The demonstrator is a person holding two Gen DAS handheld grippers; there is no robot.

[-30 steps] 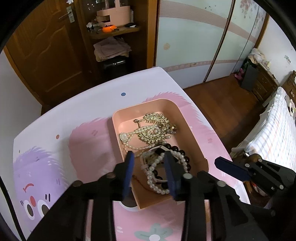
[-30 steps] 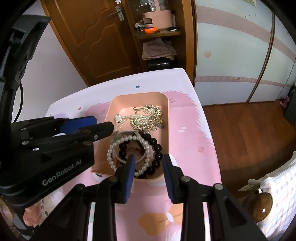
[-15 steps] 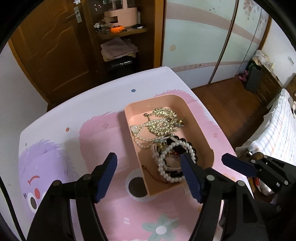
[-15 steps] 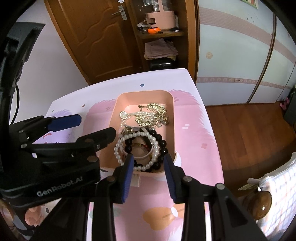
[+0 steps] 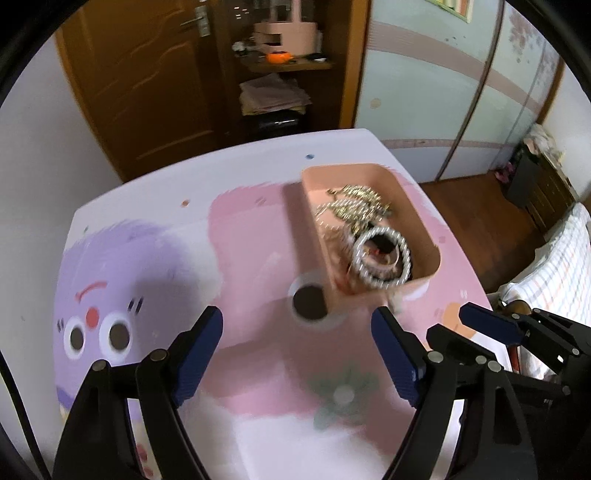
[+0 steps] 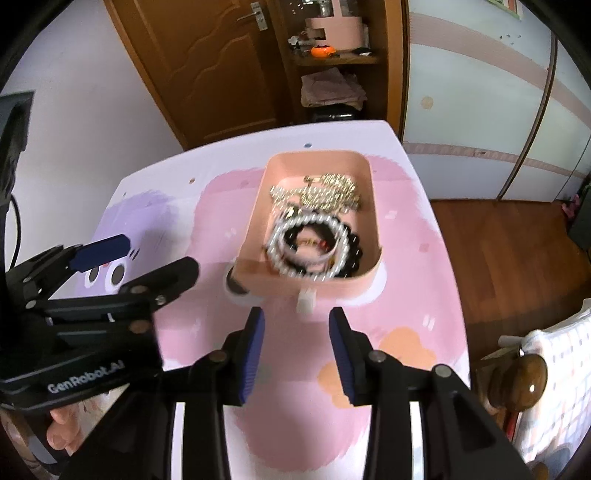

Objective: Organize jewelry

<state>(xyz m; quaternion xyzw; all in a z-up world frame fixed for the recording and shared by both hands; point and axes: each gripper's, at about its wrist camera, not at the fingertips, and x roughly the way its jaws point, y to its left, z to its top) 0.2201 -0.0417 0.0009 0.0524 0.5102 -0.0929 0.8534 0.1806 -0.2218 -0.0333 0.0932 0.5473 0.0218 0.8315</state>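
A pink tray (image 5: 308, 206) (image 6: 253, 229) on the table holds a gold necklace (image 5: 354, 210) (image 6: 327, 192), a pearl bracelet (image 5: 382, 282) (image 6: 306, 221) and a black bead bracelet (image 6: 355, 252). A small white tag (image 6: 306, 301) hangs over the tray's near wall. My left gripper (image 5: 297, 321) hovers over the table, near and left of the tray. Its jaws are opening wide with nothing between them. My right gripper (image 6: 297, 317) stands just short of the tray's near wall. Its jaws are opening slightly and hold nothing.
The table cover (image 5: 258, 229) has pink and purple cartoon prints. Its right edge drops to a wooden floor (image 6: 517, 236), with a bed (image 5: 554, 266) beyond. Behind the table are a door (image 6: 207, 55) and a shelf with a pink box (image 5: 286, 31). A hand (image 6: 62, 432) holds the left gripper.
The left gripper's jaws, which stood around the pearl bracelet in the tray, have spread wide and pulled back to the left. The bracelet stays in the tray. The right gripper backed off a little.
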